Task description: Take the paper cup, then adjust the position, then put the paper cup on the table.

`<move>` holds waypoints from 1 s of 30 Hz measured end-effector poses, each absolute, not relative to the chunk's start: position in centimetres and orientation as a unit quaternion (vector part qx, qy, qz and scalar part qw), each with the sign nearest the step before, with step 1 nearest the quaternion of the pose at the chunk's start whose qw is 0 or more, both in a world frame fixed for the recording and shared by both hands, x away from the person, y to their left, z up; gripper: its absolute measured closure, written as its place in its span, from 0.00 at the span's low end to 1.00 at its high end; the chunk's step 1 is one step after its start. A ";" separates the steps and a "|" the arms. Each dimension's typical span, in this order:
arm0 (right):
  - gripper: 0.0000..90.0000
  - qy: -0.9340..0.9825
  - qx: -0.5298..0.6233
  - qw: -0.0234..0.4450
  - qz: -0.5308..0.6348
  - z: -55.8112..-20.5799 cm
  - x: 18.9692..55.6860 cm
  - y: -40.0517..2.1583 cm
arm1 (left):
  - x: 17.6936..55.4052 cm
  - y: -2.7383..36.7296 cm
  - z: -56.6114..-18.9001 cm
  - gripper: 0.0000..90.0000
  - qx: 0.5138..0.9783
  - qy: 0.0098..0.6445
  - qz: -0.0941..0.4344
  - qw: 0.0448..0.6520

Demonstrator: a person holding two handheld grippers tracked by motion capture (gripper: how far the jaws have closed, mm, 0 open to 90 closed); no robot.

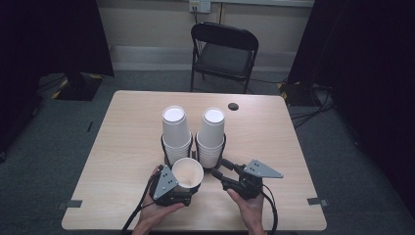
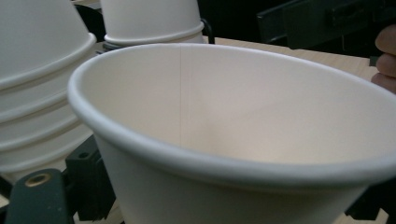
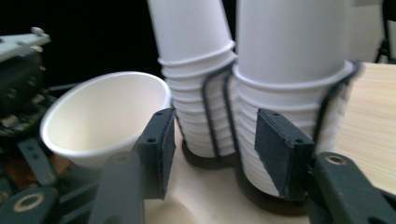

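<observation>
Two stacks of upturned white paper cups stand mid-table in black wire holders (image 3: 225, 100): the left stack (image 1: 175, 129) and the right stack (image 1: 211, 132). My left gripper (image 1: 183, 188) is shut on a single paper cup (image 1: 187, 173), mouth up and tilted, just in front of the left stack. In the left gripper view that cup (image 2: 233, 130) sits between the jaws. My right gripper (image 1: 221, 171) stands open at the foot of the right stack. Its pads (image 3: 156, 149) have nothing between them, with the right stack (image 3: 289, 70) close ahead.
The wooden table (image 1: 274, 147) has a dark round hole (image 1: 233, 106) at its far side. A black folding chair (image 1: 224, 51) stands behind it. Cables trail from both grippers over the near edge. Bare wood lies left and right of the stacks.
</observation>
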State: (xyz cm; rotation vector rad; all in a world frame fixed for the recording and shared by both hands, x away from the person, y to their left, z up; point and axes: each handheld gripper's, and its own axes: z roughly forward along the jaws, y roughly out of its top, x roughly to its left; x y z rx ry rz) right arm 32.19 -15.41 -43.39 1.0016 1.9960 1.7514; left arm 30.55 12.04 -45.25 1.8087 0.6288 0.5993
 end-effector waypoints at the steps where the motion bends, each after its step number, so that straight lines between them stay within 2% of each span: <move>1: 0.51 0.694 0.353 0.152 0.609 -43.6 32.2 -15.6 | 30.6 12.0 -45.2 0.14 0.760 0.264 0.252 0.538; 15: 0.36 0.676 0.401 0.211 0.581 -45.6 31.8 -18.0 | 30.4 16.1 -44.7 0.14 0.728 0.314 0.255 0.553; 16: 0.32 0.669 0.407 0.218 0.582 -45.9 31.8 -18.4 | 30.6 16.8 -44.7 0.14 0.724 0.321 0.254 0.555; 21: 0.27 0.658 0.421 0.224 0.583 -46.4 31.8 -19.1 | 31.0 18.4 -44.6 0.14 0.710 0.339 0.254 0.562; 25: 0.17 0.657 0.425 0.212 0.585 -47.1 32.0 -20.0 | 31.9 20.2 -44.8 0.14 0.679 0.399 0.262 0.559; 30: 0.16 0.655 0.445 0.222 0.569 -47.9 32.1 -20.5 | 32.5 22.0 -44.5 0.14 0.662 0.417 0.271 0.560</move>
